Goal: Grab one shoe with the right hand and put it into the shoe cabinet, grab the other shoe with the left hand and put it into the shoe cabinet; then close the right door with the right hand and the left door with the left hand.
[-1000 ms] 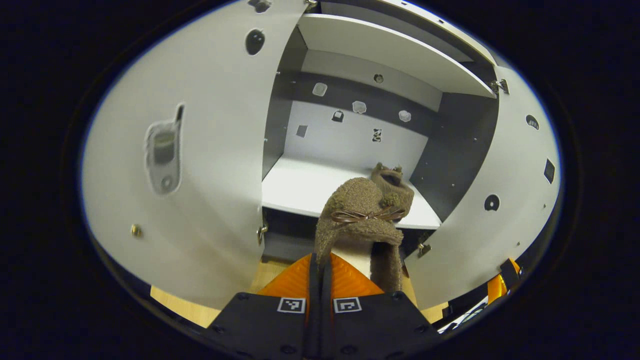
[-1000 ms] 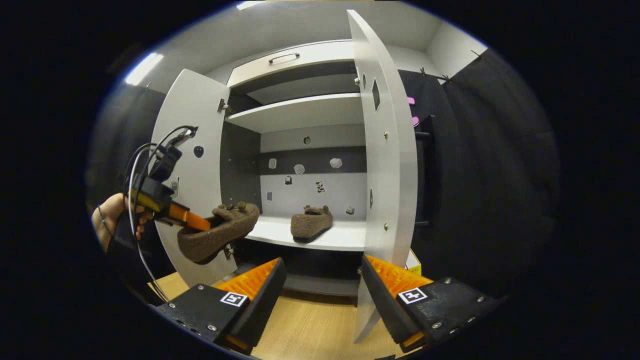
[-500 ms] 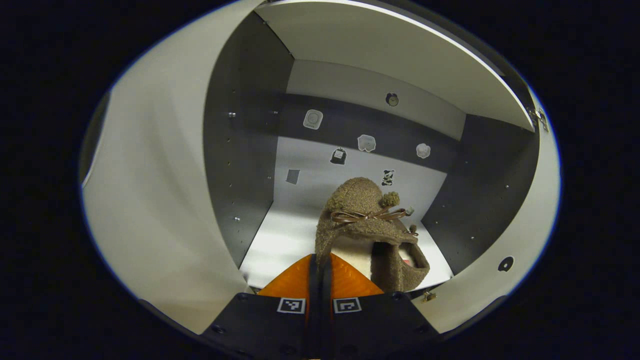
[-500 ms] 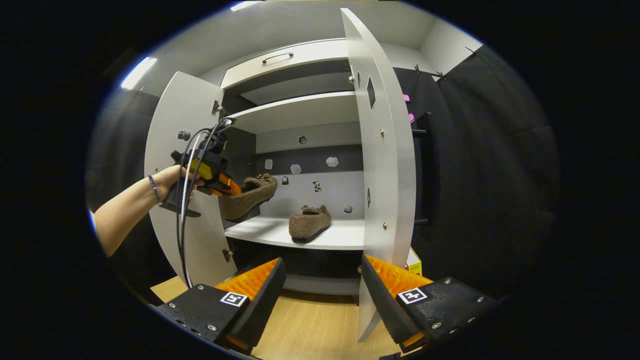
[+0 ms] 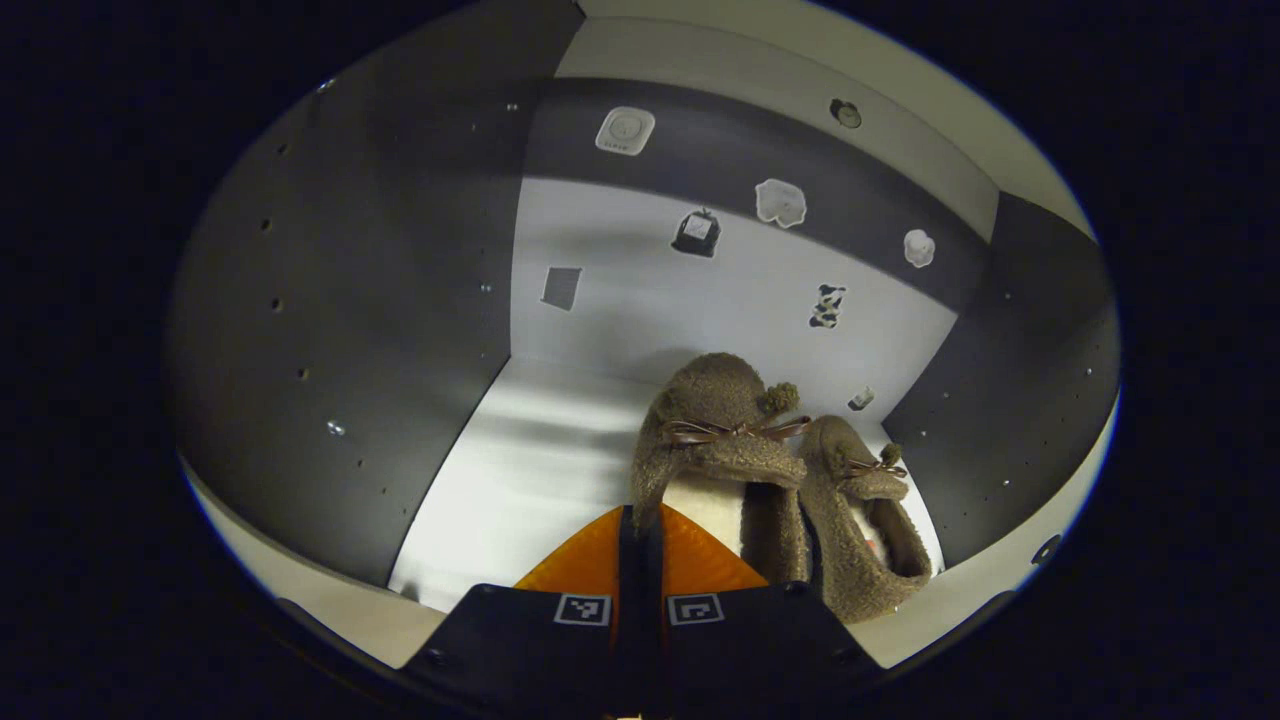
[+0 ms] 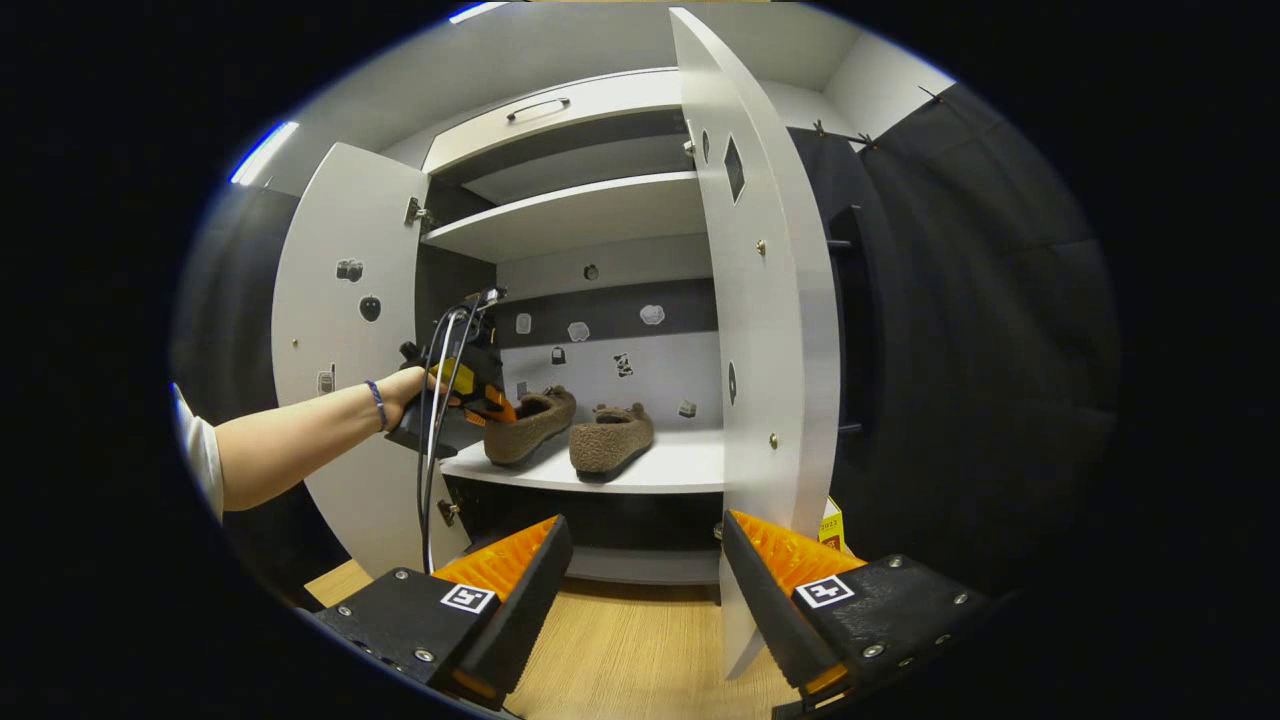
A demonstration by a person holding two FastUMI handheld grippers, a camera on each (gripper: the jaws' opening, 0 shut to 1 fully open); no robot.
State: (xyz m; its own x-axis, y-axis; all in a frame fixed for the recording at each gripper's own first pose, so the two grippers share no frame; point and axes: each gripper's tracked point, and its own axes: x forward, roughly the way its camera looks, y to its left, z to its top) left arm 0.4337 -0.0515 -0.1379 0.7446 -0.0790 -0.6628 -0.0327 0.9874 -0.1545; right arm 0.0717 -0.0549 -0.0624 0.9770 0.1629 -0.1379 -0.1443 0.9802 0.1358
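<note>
Since the earlier frames the left claw [image 5: 640,530] has carried its shoe from outside the cabinet mouth deep into the compartment, so the doors have slid out of the left gripper view and the grey side walls now close in at 9 and 3 o'clock. Nearest the lens in that view, the claw's jaws are pressed together on the heel rim of the held shoe [image 5: 715,440], which points away toward 12 o'clock with its little bow on top. Just beside it at about 4 o'clock lies the second shoe [image 5: 865,520], already resting on the shelf [image 5: 520,470]; the two look to be touching or nearly so. Whether the held shoe's sole is down on the shelf yet is hard to tell. In the right gripper view the right claw [image 6: 640,570] hangs back over the wooden floor with its jaws spread wide and nothing between them. Beyond it, at 10 o'clock, a hand [image 6: 405,385] pushes the left claw into the shoe cabinet [image 6: 570,215], the pair side by side on the shelf, the left door [image 6: 335,330] and right door [image 6: 765,300] both swung open. My reading: placing is nearly finished; release, withdrawal and both doors remain.
</note>
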